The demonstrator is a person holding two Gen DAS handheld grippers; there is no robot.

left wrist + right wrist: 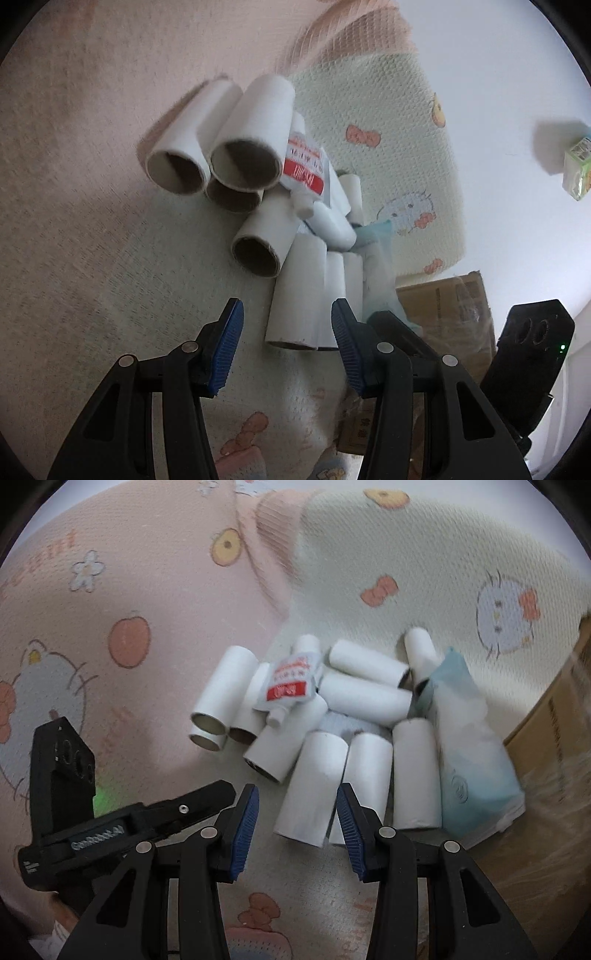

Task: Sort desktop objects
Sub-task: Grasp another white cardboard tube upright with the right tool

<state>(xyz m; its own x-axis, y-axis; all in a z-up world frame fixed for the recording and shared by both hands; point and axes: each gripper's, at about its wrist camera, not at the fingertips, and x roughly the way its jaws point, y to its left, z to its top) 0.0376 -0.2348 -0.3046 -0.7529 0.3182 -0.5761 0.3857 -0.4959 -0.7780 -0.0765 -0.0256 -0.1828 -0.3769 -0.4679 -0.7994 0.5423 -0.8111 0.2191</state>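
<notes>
A heap of several white cardboard tubes [251,144] [314,782] lies on a cartoon-print blanket [92,229] [406,554]. A white and red spouted pouch [304,170] [291,683] rests on top of the heap. A pale blue tissue pack [469,746] lies at the heap's right side; its edge shows in the left wrist view [375,236]. My left gripper [286,326] is open and empty, with a tube [295,295] just beyond its fingers. My right gripper [297,810] is open and empty, just before the nearest tubes. The left gripper's body [122,823] shows at the lower left of the right wrist view.
A brown cardboard box [454,310] [554,738] stands at the right of the blanket. A small green and white carton [578,166] sits far right on a white surface. The other gripper's black body [528,350] shows at lower right.
</notes>
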